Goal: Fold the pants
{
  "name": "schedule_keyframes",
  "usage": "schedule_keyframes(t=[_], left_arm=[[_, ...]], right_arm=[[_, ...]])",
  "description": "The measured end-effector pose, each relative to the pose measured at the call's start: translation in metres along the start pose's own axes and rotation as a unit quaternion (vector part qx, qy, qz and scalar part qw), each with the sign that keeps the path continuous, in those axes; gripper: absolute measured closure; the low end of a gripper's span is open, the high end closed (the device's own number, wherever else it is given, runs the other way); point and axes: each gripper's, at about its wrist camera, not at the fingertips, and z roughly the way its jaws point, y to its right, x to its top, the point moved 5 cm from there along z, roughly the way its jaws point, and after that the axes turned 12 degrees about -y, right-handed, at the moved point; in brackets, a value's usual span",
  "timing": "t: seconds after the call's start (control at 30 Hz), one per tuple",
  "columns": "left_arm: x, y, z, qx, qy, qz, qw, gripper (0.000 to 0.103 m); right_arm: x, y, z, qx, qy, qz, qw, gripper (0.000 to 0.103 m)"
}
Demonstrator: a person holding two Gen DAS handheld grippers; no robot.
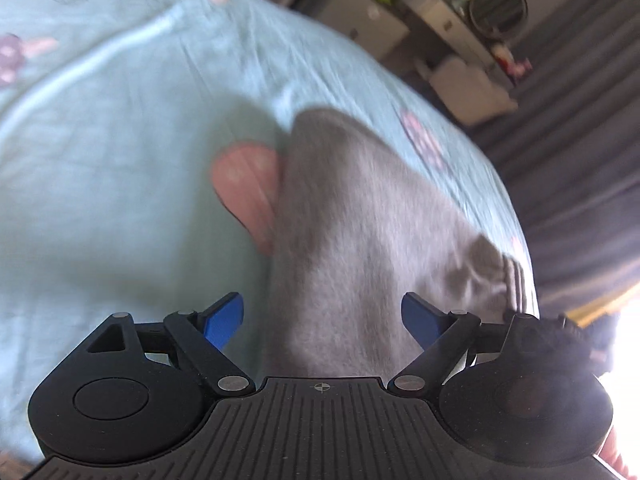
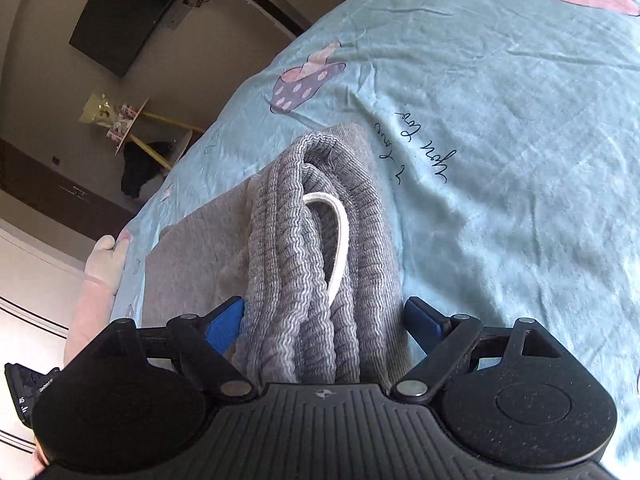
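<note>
Grey pants (image 1: 352, 240) lie on a light blue bedsheet (image 1: 100, 160); the left wrist view is blurred. My left gripper (image 1: 322, 320) stands open, its blue pads (image 1: 224, 320) on either side of a strip of the grey cloth without pressing on it. In the right wrist view the ribbed waistband (image 2: 296, 240) is bunched up, with a white drawstring (image 2: 340, 232) looped in it. It runs between the wide-apart jaws of my right gripper (image 2: 324, 320). The left pad sits right beside the cloth, and the right one stands just off it.
The printed bedsheet (image 2: 520, 140) spreads to the right. A pink soft shape (image 2: 100, 280) lies at the bed's left edge. Beyond the bed are a dark wall screen (image 2: 128, 12), a small table (image 2: 132, 120), a shelf with items (image 1: 440, 12) and dark curtains (image 1: 580, 140).
</note>
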Motion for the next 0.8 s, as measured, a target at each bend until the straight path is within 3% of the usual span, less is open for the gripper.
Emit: schedule_keyframes(t=[0.13,0.3,0.4,0.53,0.6,0.7,0.8], left_arm=[[0.01,0.004,0.048,-0.008,-0.048,0.013,0.9988,0.013],[0.028,0.008,0.07,-0.048,-0.056,0.016,0.9971,0.016],[0.038,0.009,0.081,-0.062,-0.06,0.02,0.9961,0.022],[0.046,0.005,0.084,-0.07,-0.064,0.007,0.9954,0.038],[0.046,0.009,0.082,-0.067,-0.056,0.013,0.9961,0.054],[0.041,0.027,0.072,-0.03,-0.033,0.03,0.9986,0.063],[0.045,0.042,0.056,-0.027,-0.012,0.045,0.9986,0.071]], right_arm=[[0.012,0.002,0.013,0.019,-0.027,-0.008,0.999,0.016],[0.028,0.005,0.029,0.049,-0.035,-0.005,0.998,0.028],[0.038,0.005,0.04,0.056,-0.041,-0.008,0.998,0.029],[0.045,-0.002,0.046,0.043,-0.043,-0.023,0.998,0.029],[0.042,-0.013,0.044,0.015,-0.04,-0.058,0.997,0.04],[0.037,-0.029,0.034,-0.005,-0.028,-0.089,0.996,0.047],[0.04,-0.042,0.021,0.004,-0.016,-0.1,0.995,0.05]])
